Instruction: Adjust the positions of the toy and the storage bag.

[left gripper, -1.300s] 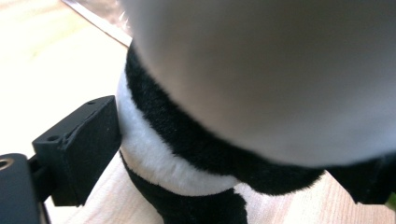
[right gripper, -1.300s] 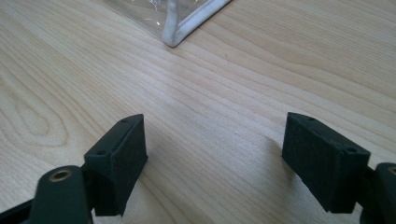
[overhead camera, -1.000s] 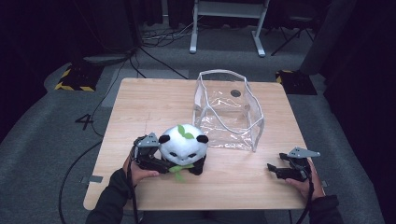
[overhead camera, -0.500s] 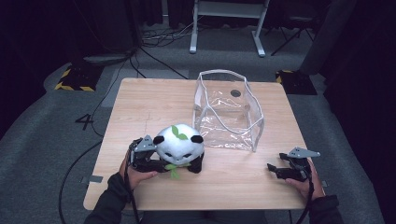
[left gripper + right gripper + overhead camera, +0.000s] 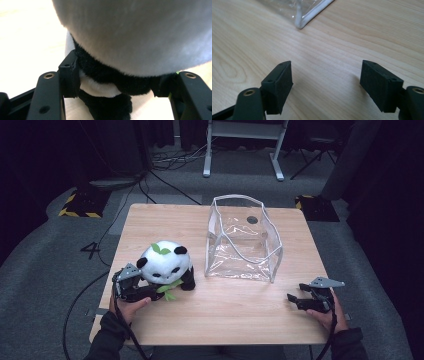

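Observation:
A black-and-white panda plush [image 5: 165, 265] with green leaves sits at the front left of the wooden table [image 5: 165, 220]. My left gripper [image 5: 150, 292] reaches in low from the left, and its jaws have just been closing on the plush. In the left gripper view the pads press the panda's [image 5: 140, 37] black and white fur on both sides of my left gripper [image 5: 115, 82]. My right gripper [image 5: 292, 300] rests at the front right, open. Its jaws [image 5: 325, 82] have just been closing slightly over bare wood, with nothing between them.
A clear plastic bag [image 5: 245, 240] with white trim stands open at the table's middle right, its near corner [image 5: 312, 12] just ahead of the right gripper. Cables and a metal stand lie on the dark floor behind the table.
The left gripper has shut on the panda and carried it leftward along the table, away from the clear bag. The right hand has stayed in place.

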The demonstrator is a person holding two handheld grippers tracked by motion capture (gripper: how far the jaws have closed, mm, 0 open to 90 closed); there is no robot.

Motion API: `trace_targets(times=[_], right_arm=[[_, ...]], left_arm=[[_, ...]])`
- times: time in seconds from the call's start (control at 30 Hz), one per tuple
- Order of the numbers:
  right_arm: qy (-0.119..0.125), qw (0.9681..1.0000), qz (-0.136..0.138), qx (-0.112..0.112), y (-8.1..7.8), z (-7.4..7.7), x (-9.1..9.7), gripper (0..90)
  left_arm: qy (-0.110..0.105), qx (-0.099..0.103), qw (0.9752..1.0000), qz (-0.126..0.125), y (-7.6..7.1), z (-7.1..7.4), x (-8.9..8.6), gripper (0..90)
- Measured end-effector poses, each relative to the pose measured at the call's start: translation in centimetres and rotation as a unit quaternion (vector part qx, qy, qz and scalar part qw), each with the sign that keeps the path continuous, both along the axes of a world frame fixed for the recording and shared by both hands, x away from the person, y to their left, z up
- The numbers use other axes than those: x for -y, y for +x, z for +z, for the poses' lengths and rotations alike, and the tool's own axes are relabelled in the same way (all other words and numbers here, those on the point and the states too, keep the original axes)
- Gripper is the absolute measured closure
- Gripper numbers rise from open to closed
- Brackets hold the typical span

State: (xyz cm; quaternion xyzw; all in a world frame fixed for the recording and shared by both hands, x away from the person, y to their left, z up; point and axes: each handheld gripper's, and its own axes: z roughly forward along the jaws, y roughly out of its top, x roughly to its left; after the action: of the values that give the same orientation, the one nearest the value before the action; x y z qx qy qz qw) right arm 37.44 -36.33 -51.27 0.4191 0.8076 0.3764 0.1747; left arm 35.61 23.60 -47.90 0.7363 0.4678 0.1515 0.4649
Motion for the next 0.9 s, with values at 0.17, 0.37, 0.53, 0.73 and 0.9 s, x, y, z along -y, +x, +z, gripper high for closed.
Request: trace_targets(times=[0.17,0.37,0.53,0.73,0.9], right_arm=[[0.028,0.9993,-0.019,0.013,0.3,1.3,0.4,27.0],[0.041,0.9973,-0.007,0.061,0.5,5.6,-0.4,29.0],[0.048,0.9929,0.001,0.109,1.4,10.5,-1.8,31.6],[0.056,0.9866,-0.001,0.153,2.5,16.4,-4.5,33.3],[0.046,0.9886,0.017,0.143,3.6,19.0,-7.4,36.2]], left_arm=[[0.006,0.002,0.9994,0.033,1.1,0.1,0.8,37.8],[-0.005,0.003,0.9980,0.063,2.9,-0.1,1.6,37.9],[-0.009,0.003,0.9968,0.079,4.3,-0.1,2.6,37.9],[-0.012,0.005,0.9954,0.095,5.4,-0.1,4.1,37.9],[-0.018,0.003,0.9946,0.102,5.9,-0.2,5.1,37.1]])
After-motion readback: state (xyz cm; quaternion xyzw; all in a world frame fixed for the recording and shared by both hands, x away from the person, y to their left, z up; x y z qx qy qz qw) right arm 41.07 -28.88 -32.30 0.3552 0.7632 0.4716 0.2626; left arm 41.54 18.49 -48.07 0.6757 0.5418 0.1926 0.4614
